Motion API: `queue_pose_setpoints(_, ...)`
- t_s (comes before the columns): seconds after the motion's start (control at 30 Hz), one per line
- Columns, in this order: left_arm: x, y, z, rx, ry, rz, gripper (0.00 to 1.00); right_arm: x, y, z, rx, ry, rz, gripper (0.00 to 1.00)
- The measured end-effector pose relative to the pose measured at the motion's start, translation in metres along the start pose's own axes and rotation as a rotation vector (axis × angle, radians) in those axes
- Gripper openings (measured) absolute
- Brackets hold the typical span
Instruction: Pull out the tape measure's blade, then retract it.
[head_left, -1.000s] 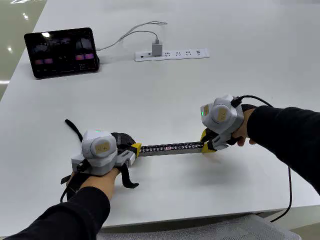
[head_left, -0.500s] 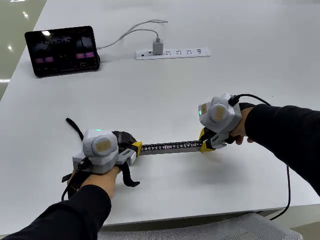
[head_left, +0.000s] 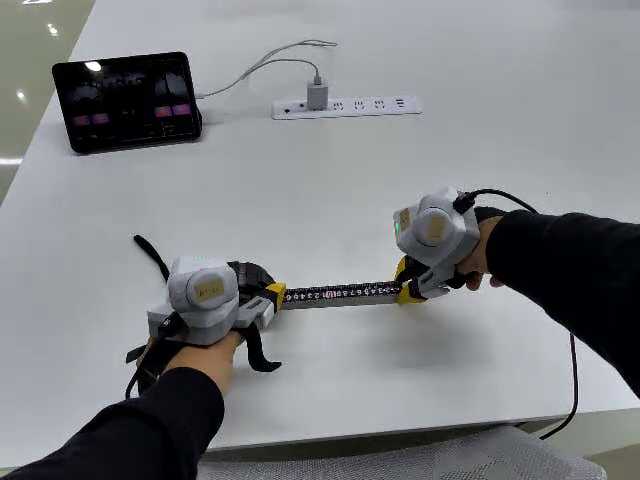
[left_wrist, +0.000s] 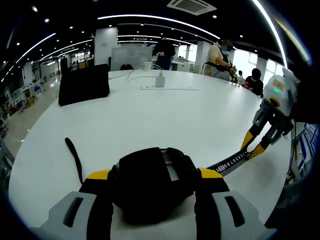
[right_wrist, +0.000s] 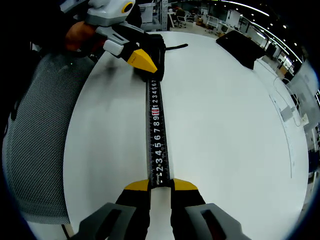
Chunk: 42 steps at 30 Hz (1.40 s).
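Alignment mattered most at this stage. The blade (right_wrist: 158, 130) was drawn a short way out of the tape measure case (head_left: 250, 285) and ran straight and flat just above the white table (head_left: 330, 180), numbered face up, between the two grippers. I judged the pull to be partly done, with the retraction not yet made. To do either well, the right gripper (right_wrist: 161, 185) needed to travel along the blade's own line, directly away from or toward the mouth of the case, with no sideways drift or twist that could kink the steel. The left gripper (head_left: 262, 305) had to keep the case pinned low and steady so that it would not slide or rotate. On the way back, the blade's end would best be held and fed in slowly rather than let snap home.

The right gripper's yellow-tipped fingers (right_wrist: 137, 186) were drawn almost together, pinching the blade's end between them near the lowest numbers. The left gripper's fingers (left_wrist: 97, 175) stood wide apart, one on each side of the black case, pressing against its flanks in a firm clamp. The case rested near the table's front edge, its dark wrist strap (head_left: 150, 257) trailing off behind it.
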<state>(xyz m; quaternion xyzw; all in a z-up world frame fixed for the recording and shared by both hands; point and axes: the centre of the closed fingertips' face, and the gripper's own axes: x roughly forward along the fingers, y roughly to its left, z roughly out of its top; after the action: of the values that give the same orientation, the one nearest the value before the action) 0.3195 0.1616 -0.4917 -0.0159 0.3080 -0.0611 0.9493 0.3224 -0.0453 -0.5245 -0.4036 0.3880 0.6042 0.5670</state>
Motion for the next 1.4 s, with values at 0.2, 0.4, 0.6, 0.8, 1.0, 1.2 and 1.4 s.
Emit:
queue_pose_setpoints(0.2,0.0,0.0,0.0,0.001,-0.001,0.0,0.61,0.001,0.0,0.002,0.002,0.0,0.005,0.11)
queue_pose_setpoints(0.4,0.0,0.0,0.001,0.001,0.0,0.0,0.61,0.002,0.001,0.005,0.001,0.0,0.005,0.12)
queue_pose_setpoints(0.6,0.0,0.0,0.0,0.001,0.001,0.0,0.61,0.003,0.0,0.008,0.004,-0.004,0.005,0.12)
queue_pose_setpoints(0.8,0.0,0.0,0.0,0.001,0.004,-0.001,0.61,0.004,0.0,0.01,0.003,-0.002,0.005,0.12)
queue_pose_setpoints(1.0,0.0,0.0,0.0,0.002,0.002,0.0,0.61,0.005,0.0,0.012,0.006,-0.002,0.001,0.12)
queue_pose_setpoints(1.2,0.0,0.0,0.0,0.001,0.004,-0.002,0.61,0.006,0.0,0.014,0.004,0.001,-0.001,0.12)
queue_pose_setpoints(1.4,0.0,0.0,-0.001,0.0,0.004,0.0,0.61,0.008,0.0,0.018,0.015,-0.003,0.005,0.12)
